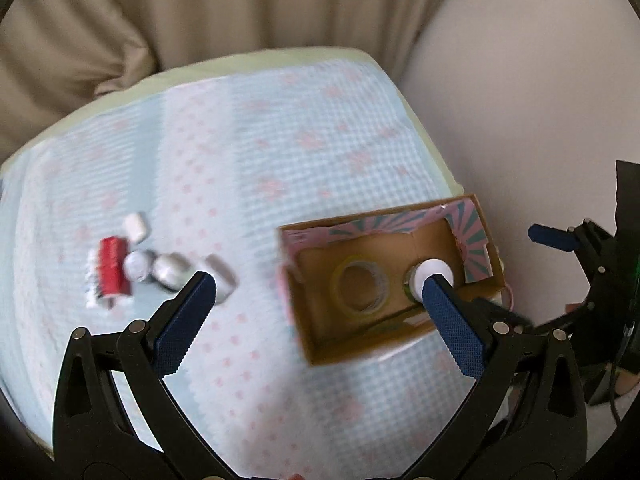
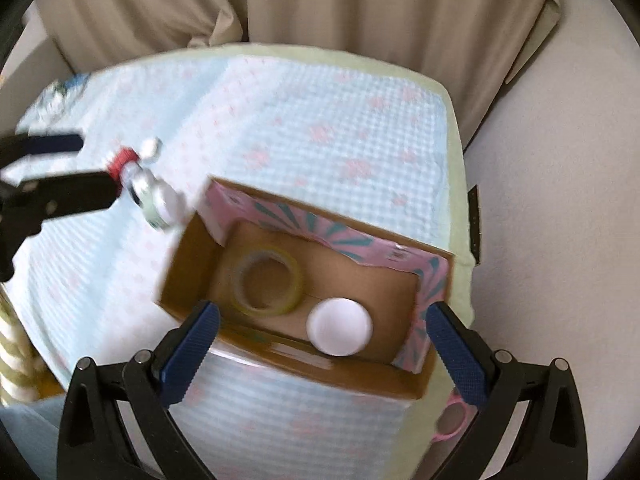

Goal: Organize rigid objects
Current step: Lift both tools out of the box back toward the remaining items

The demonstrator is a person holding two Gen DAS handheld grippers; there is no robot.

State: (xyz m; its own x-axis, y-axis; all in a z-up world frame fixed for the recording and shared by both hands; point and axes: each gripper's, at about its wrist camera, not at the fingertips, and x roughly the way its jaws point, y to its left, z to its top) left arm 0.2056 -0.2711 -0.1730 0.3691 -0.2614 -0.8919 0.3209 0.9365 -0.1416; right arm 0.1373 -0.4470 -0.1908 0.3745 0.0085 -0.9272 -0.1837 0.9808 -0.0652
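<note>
An open cardboard box (image 1: 298,316) (image 2: 180,268) with pink and teal lining stands on the blue checked cloth. Inside lie a yellowish tape roll (image 1: 362,288) (image 2: 267,283) and a white round lid (image 1: 434,276) (image 2: 340,327). A red spool (image 1: 112,271) (image 2: 121,161), silver-white round pieces (image 1: 170,271) (image 2: 154,196) and small white pieces (image 1: 135,227) lie in a cluster left of the box. My left gripper (image 1: 320,286) is open and empty above the cloth, between cluster and box. My right gripper (image 2: 322,312) is open and empty over the box's near edge.
The cloth-covered table (image 1: 280,140) ends at a pale green edge (image 2: 456,160). Beige curtains (image 1: 200,8) hang behind, a pale wall (image 1: 520,120) is at the right. A pink tape roll (image 2: 454,420) sits by the box's near right corner. The right gripper shows in the left wrist view (image 1: 556,238).
</note>
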